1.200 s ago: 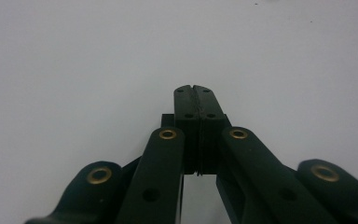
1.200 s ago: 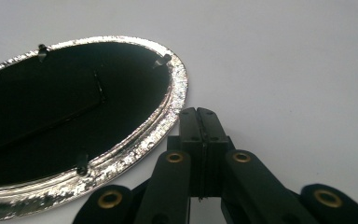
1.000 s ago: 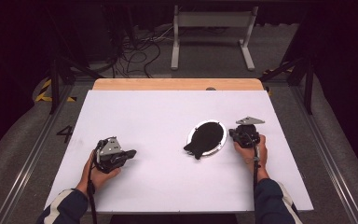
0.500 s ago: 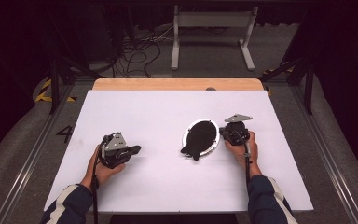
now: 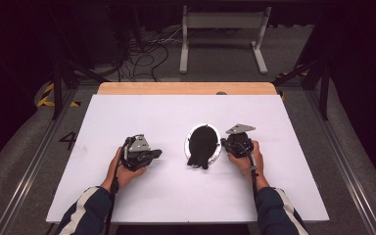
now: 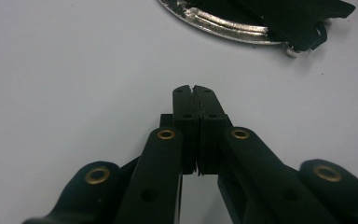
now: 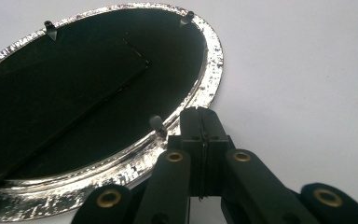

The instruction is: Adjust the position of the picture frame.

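Note:
An oval picture frame (image 5: 202, 143) lies face down on the white table (image 5: 176, 117), showing its black backing and silver rim (image 7: 121, 158). A black stand flap (image 6: 289, 18) juts from its near end. My right gripper (image 5: 223, 142) is shut with nothing in it, its tips touching the frame's right rim beside a small clip (image 7: 156, 123). My left gripper (image 5: 157, 153) is shut and empty too, pointing right toward the frame from a short gap away. In the left gripper view the closed tips (image 6: 193, 88) hover over bare table below the frame's rim (image 6: 223, 28).
A wooden strip (image 5: 186, 88) runs along the table's far edge. Beyond it on the floor are cables (image 5: 142, 54) and a white metal stand (image 5: 223, 34). Metal rails (image 5: 352, 161) flank both sides of the table.
Both hands have slid toward the middle. The right gripper has pushed against the frame's right rim, and the frame has shifted slightly left and turned more upright. The left gripper came nearer the frame.

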The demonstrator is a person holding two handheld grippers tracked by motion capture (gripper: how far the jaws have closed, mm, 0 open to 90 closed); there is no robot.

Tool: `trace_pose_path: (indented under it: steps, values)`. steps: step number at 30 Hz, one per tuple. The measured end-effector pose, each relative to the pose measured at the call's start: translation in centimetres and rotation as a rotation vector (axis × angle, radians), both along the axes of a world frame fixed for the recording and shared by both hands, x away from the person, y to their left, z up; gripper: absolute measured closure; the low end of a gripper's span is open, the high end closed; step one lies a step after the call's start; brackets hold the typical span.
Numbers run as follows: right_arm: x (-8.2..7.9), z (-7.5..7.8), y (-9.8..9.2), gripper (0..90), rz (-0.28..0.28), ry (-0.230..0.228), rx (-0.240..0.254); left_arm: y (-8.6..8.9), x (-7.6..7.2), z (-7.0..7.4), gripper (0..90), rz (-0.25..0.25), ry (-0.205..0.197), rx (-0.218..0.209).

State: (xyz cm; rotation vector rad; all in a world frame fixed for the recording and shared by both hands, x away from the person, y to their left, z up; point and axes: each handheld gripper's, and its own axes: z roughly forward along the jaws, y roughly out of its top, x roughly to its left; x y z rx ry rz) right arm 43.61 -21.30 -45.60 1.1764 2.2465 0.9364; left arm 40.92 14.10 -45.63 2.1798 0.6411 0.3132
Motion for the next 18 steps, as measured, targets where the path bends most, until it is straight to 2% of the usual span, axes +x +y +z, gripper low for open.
trace_pose_path:
  steps: [3, 11, 15, 18]
  values:
    - [-0.4, -0.1, 0.4, 90.0, 0.021, -0.003, 0.002, -1.1, 0.1, -0.1, 88.6, -0.011, 0.014, 0.003]
    - [-1.7, 0.0, 1.4, 90.0, 0.075, 0.008, 0.003, -3.3, -0.6, -0.2, 87.7, -0.069, 0.017, 0.025]
    - [-2.3, -0.1, 1.9, 90.0, 0.090, 0.008, 0.003, -3.6, -0.7, -0.2, 87.2, -0.077, 0.018, 0.030]
    - [-3.3, -0.1, 2.3, 90.0, 0.121, 0.017, 0.012, -3.7, -0.7, -0.5, 87.0, -0.076, 0.040, 0.036]
